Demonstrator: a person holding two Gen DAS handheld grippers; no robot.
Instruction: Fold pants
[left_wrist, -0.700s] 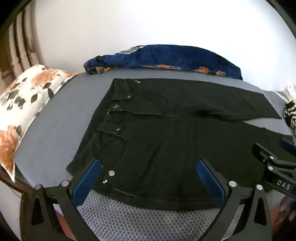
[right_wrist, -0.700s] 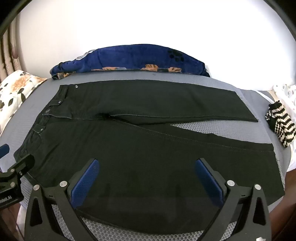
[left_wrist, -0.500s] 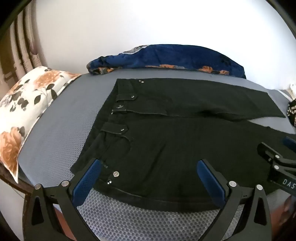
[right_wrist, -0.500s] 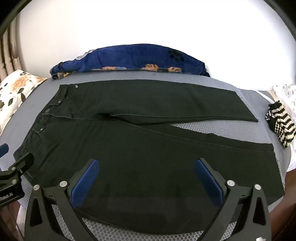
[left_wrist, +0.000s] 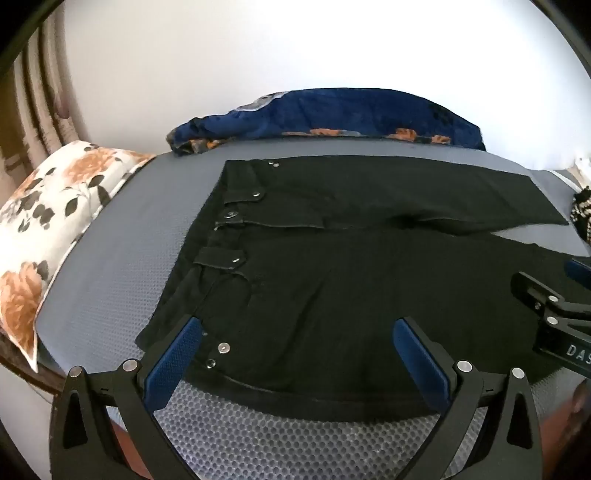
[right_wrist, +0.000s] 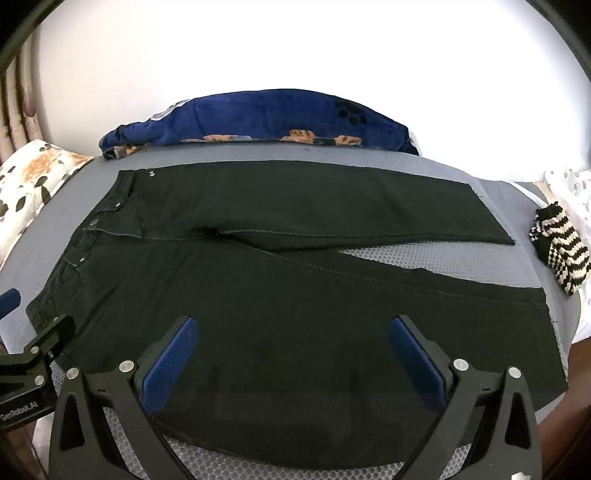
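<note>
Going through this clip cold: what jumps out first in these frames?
A pair of black denim pants lies flat across the grey honeycomb-textured mattress, waistband left, legs slightly parted. Both blue-padded grippers, left and right, hang wide open over its near edge. Behind lies a crumpled dark-blue floral blanket; a white floral pillow sits left.

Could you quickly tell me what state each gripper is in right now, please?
Left gripper: open, holding nothing, poised over the waist end of the pants.
Right gripper: open, holding nothing, over the near leg.
</note>
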